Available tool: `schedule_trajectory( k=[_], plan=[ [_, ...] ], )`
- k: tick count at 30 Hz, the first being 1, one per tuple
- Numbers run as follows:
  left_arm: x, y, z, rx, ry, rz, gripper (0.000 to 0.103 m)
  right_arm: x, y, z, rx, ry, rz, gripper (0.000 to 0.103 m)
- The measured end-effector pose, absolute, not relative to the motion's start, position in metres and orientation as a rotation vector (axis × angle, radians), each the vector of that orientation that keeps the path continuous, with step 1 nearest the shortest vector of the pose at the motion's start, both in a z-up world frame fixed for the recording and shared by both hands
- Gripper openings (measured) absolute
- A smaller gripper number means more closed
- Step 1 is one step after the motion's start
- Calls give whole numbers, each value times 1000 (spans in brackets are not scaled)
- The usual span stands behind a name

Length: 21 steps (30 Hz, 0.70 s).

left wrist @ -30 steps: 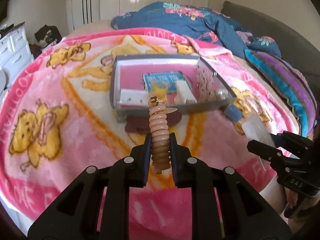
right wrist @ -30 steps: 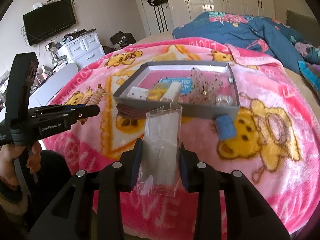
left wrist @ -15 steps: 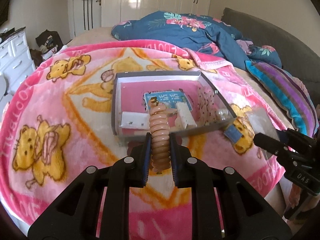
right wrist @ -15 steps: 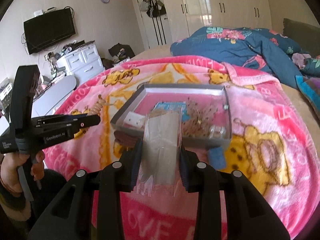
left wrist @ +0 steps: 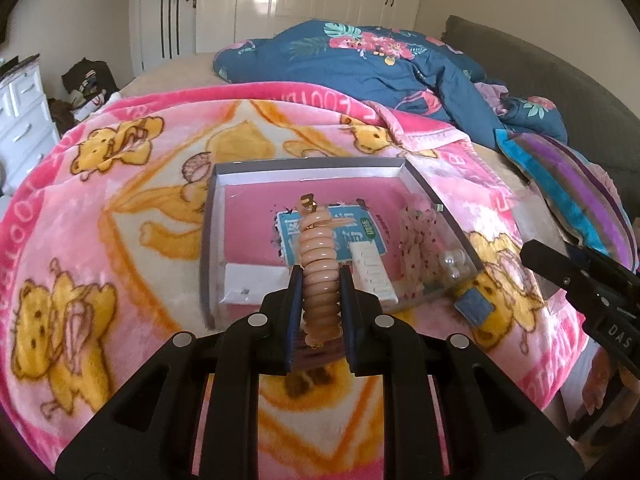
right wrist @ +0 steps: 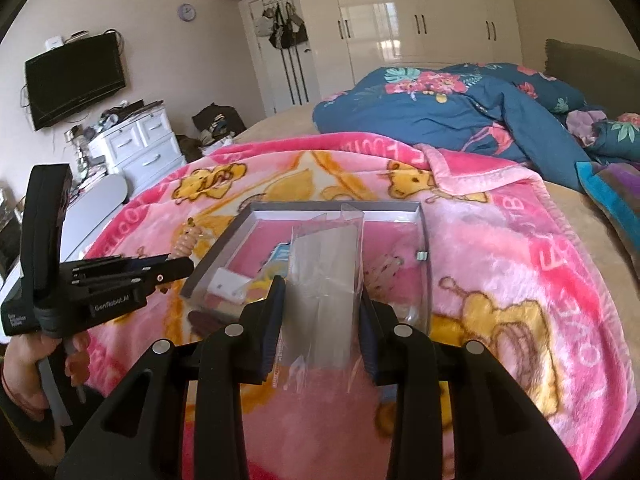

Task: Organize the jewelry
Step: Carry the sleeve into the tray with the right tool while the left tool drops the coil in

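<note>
The left gripper (left wrist: 320, 300) was clenched on a peach-coloured coiled plastic hair tie (left wrist: 319, 276). The right gripper (right wrist: 320, 312) grasped a clear plastic packet (right wrist: 324, 296) above the grey cardboard tray (right wrist: 340, 209).

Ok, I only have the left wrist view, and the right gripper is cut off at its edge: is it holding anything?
Observer: Yes, the right gripper is shut on a clear bag, held upright.
Operator: Anything near the tray that my view hides?
Observer: A dark brown piece lies on the blanket, just outside the near wall of the tray.
</note>
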State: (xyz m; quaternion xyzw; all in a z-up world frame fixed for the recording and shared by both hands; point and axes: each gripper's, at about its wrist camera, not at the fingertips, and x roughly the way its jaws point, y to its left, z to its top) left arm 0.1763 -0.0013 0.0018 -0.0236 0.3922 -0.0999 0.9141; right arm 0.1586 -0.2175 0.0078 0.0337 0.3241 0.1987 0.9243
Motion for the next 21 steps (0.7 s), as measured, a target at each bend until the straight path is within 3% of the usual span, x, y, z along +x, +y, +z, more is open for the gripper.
schedule_trajectory(
  k=[17,21],
  plan=[
    [223,14,-37,-51,869,-137,11,238,-184,-38,59,766,387,33],
    [226,15,-42,-39,882,-133,11,248,-178,-44,76,777,387,39]
  ],
)
